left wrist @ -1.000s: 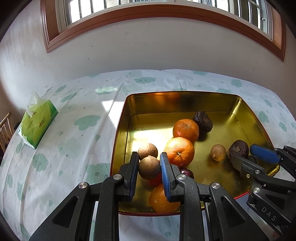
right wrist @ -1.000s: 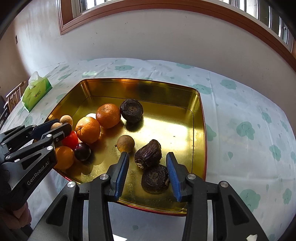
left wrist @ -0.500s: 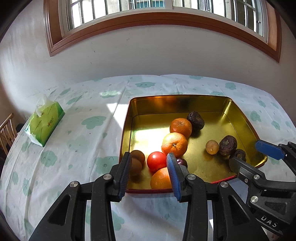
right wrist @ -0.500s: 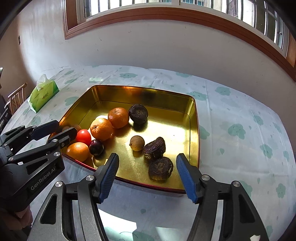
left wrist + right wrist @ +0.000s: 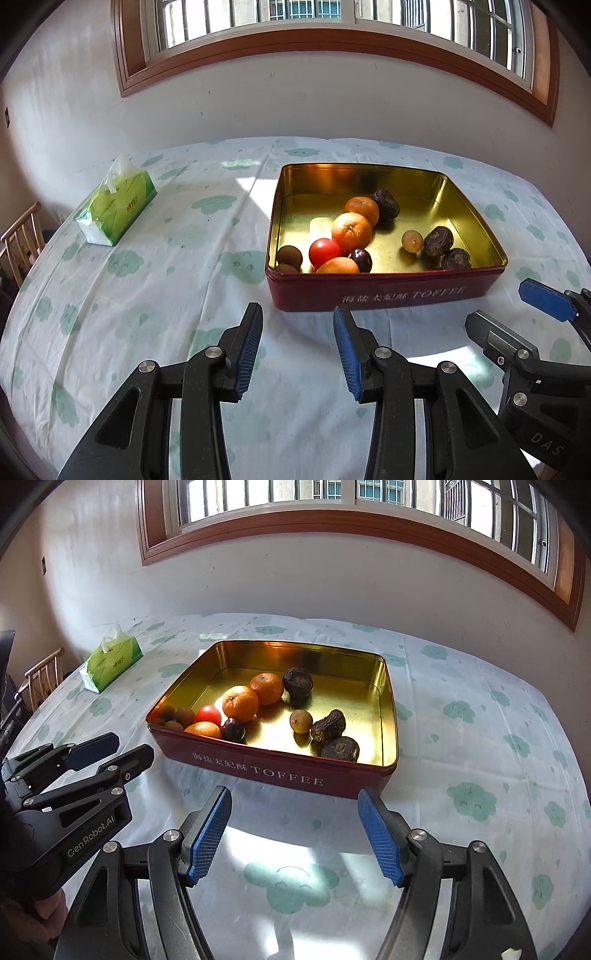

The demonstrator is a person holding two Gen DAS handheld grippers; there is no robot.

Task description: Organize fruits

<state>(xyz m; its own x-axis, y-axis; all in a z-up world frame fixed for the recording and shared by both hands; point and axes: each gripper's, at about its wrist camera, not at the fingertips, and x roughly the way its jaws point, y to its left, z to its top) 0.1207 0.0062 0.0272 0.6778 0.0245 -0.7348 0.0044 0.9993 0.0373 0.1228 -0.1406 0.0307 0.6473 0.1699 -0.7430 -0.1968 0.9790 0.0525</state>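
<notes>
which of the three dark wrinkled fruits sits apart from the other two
The dark wrinkled fruit at the back beside the far orange; the other two touch near the tin's front wall.

Glossy metal tin (image 5: 280,771), cloth tablecloth (image 5: 480,746)

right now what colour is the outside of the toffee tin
Dark red with pale lettering on the tin; the inside is gold. Clearest in the right wrist view.

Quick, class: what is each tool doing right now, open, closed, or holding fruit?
Left tool: open, holding nothing.
Right tool: open, holding nothing, jaws just widened.
</notes>
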